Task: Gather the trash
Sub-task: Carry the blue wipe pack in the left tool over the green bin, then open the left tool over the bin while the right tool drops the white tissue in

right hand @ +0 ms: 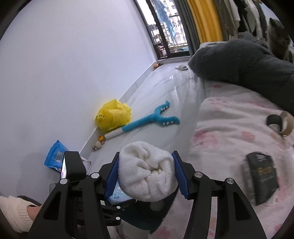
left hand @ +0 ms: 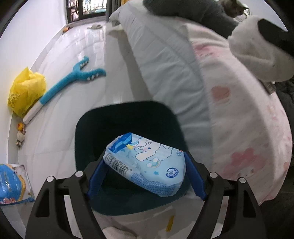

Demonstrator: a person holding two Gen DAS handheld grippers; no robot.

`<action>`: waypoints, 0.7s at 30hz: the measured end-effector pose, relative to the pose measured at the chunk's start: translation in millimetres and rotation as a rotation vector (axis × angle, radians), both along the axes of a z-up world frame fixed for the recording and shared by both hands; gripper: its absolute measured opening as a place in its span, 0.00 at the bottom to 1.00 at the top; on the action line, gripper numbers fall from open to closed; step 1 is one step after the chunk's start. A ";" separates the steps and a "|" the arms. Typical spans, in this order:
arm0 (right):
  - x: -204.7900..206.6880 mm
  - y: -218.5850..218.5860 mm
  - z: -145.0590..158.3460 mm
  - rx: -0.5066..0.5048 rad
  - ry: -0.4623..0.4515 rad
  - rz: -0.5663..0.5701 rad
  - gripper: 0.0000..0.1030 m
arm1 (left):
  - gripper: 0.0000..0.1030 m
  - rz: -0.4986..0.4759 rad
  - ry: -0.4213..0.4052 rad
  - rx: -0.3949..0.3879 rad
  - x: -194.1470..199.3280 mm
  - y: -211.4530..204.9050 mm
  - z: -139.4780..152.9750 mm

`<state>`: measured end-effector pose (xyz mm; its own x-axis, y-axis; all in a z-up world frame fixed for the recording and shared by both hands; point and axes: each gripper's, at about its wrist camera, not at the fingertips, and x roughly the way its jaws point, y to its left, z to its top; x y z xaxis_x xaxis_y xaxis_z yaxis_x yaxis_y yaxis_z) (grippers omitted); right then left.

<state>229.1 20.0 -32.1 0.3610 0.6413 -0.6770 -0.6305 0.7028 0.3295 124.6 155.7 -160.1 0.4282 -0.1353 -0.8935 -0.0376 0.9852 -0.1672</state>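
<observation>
The left tool (left hand: 145, 176) grips a blue tissue pack (left hand: 145, 163) between its blue pads, and the pack hangs over the open mouth of a dark bin (left hand: 128, 117) that stands on the floor at the side edge of the bed. The right tool (right hand: 146, 174) is closed on a rolled white cloth (right hand: 147, 171); in its view the pack and the bin's dark rim show just below the cloth, so both tools are near each other above the bin. I judge that the step in hand is the drop: the trash is already carried to the bin and not yet released. The next move asks the left tool to open its pads while the pack is well inside the rim, so it does not fall on the floor, and then the right tool to bring the cloth over the mouth and let it go too. Outward, the bed (left hand: 238, 110) has a pink printed cover with a grey blanket on the far part; a black packet (right hand: 262, 174) and a tape roll (right hand: 283, 123) lie on it. On the shiny floor (left hand: 73, 55) by the wall lie a yellow bag (left hand: 25, 90), a blue toy (left hand: 73, 80) and a blue package (right hand: 55, 156). A grey cat (left hand: 233, 7) sits at the far corner of the bed.
</observation>
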 end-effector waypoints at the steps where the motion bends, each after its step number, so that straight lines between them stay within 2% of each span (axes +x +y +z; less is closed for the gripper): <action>1: -0.5 6.1 -3.1 -0.007 0.005 0.008 0.54 | 0.79 0.008 0.010 -0.005 -2.0 4.4 -2.3; 7: -4.5 27.9 -14.1 -0.042 0.028 0.034 0.54 | 0.82 0.031 0.060 -0.054 -8.4 24.7 -11.6; 11: -3.2 42.3 -24.3 -0.073 0.050 0.040 0.54 | 0.87 0.044 0.050 -0.069 -13.4 36.3 -9.7; 21: -2.8 76.7 -60.1 -0.181 0.093 0.061 0.54 | 0.87 0.094 -0.016 -0.093 -22.9 69.4 5.2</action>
